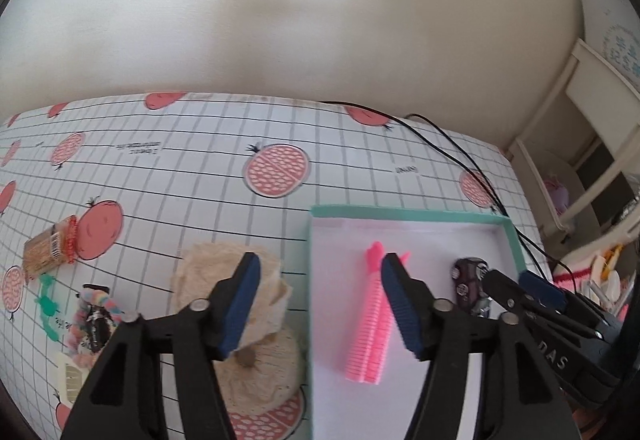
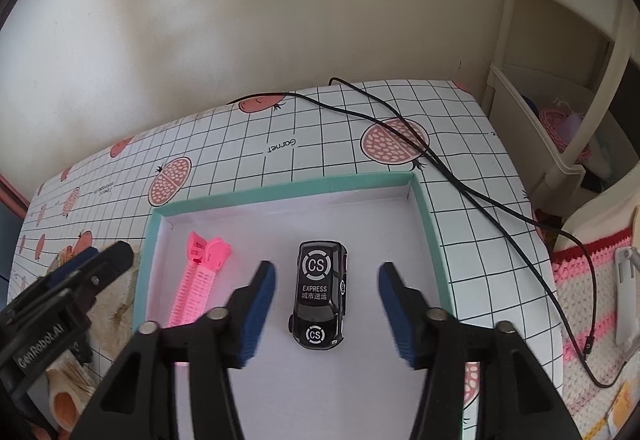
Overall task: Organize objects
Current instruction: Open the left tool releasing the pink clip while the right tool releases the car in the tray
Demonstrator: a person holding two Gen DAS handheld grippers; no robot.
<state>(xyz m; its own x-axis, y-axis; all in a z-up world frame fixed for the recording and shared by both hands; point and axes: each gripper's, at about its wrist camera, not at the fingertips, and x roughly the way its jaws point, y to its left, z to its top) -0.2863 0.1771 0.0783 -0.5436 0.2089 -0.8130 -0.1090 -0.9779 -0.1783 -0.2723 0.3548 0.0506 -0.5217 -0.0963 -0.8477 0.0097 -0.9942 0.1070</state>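
A teal-rimmed white tray (image 2: 280,192) lies on the grid-pattern tablecloth. Inside it rest a pink hair clip (image 2: 200,276) at the left and a black toy car (image 2: 320,292) marked "CS EXPRESS" in the middle. My right gripper (image 2: 328,308) stands open above the car, one finger on each side, not touching it. My left gripper (image 1: 320,302) is open and empty, straddling the tray's left rim (image 1: 310,280) between a beige knitted piece (image 1: 224,272) and the pink clip (image 1: 370,320). The left wrist view also shows the car (image 1: 468,284) and the right gripper (image 1: 520,286).
Left of the tray lie a toothpick box (image 1: 48,248), a green clip (image 1: 46,300), a pastel scrunchie (image 1: 96,316) and a cream clip (image 1: 72,376). A black cable (image 2: 480,199) crosses the table's right side. A cream shelf (image 2: 560,119) and a pink crochet mat (image 2: 592,300) are beyond the right edge.
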